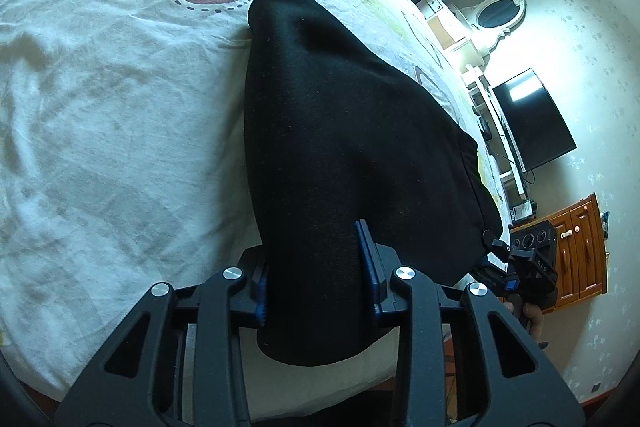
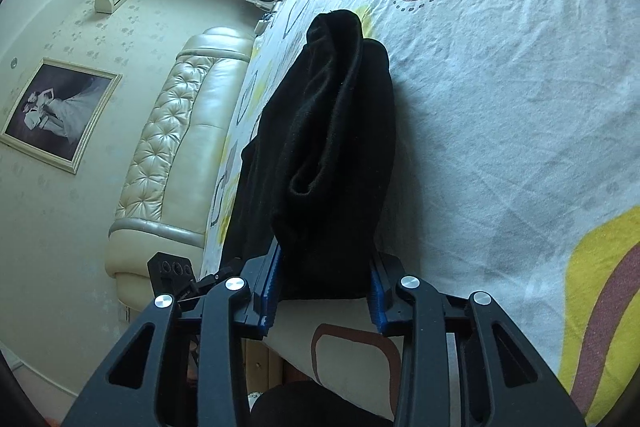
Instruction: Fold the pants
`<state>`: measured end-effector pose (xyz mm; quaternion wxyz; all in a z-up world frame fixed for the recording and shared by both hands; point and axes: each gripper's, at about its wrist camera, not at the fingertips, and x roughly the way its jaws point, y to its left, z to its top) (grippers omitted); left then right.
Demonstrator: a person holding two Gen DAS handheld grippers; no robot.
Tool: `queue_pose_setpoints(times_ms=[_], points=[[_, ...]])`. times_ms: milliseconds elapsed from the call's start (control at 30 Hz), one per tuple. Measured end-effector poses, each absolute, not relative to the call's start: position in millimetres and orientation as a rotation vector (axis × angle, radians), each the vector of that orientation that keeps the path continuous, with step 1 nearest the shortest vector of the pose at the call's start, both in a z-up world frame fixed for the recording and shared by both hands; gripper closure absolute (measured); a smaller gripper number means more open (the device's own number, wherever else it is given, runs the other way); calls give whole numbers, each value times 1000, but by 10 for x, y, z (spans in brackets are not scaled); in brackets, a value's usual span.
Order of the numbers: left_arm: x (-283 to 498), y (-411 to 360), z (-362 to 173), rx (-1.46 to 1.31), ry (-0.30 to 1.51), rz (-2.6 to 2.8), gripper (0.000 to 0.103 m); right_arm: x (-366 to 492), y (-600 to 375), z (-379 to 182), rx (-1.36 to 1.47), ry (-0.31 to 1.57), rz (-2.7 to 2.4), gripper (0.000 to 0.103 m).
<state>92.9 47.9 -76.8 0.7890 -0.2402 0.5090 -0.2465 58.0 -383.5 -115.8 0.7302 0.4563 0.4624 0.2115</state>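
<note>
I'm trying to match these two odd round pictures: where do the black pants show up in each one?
Left wrist view: the black pants fill the centre, running from the left gripper up toward the top of the picture.
Right wrist view: the black pants stand in the centre, bunched between the fingers of the right gripper.
Shared landmark: the white bedsheet with brown loops and yellow patches, under the pants.

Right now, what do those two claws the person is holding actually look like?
Both match. The left claw and right claw are black skeleton-like frames with cut-out openings, round silver bolts at the joints, and ridged blue pads lining two flat fingers. No cables show.
</note>
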Motion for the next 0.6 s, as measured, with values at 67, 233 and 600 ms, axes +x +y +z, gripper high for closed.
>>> queue_pose_setpoints(times_ms=[67,233,600], points=[[928,474,-765,-510,1096,-533,69,539,-3815,-1162,1010,1018,463,67],[936,463,-761,-503,1094,-533,69,534,-3837,-1208,1030,1016,453,67],[935,461,-761,-501,1093,-534,68,535,-3902,-1304,1070,1011,459,67]])
